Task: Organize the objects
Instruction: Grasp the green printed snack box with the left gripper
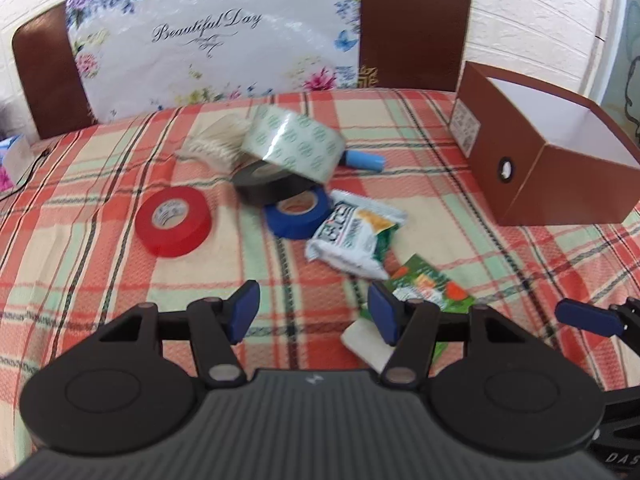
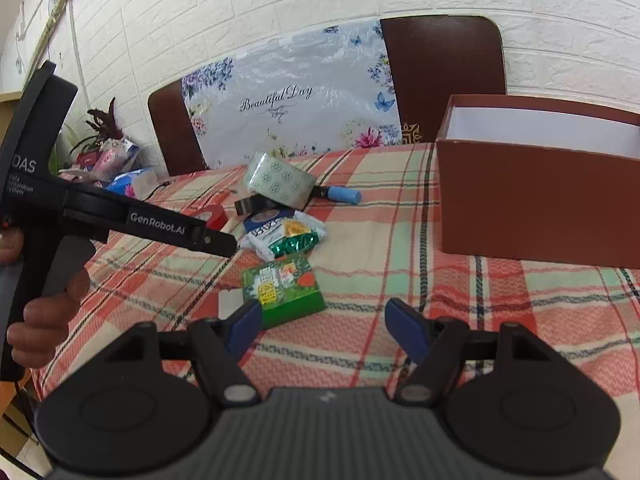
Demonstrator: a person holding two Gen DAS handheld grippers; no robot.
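Observation:
On the plaid tablecloth lie a red tape roll (image 1: 173,221), a blue tape roll (image 1: 298,214), a black tape roll (image 1: 266,183), a patterned clear tape roll (image 1: 294,142), a blue marker (image 1: 364,160), a white snack packet (image 1: 354,236) and a green packet (image 1: 434,290). My left gripper (image 1: 314,316) is open and empty, just short of the green packet. My right gripper (image 2: 324,326) is open and empty, with the green packet (image 2: 284,288) just ahead of its left finger. The open brown box (image 2: 536,184) stands at the right.
A white eraser-like block (image 1: 366,344) lies by the left gripper's right finger. A bundle of white sticks (image 1: 216,144) lies behind the tapes. Chair backs and a floral board (image 1: 216,36) stand beyond the table's far edge. Clutter (image 2: 116,168) sits at the far left.

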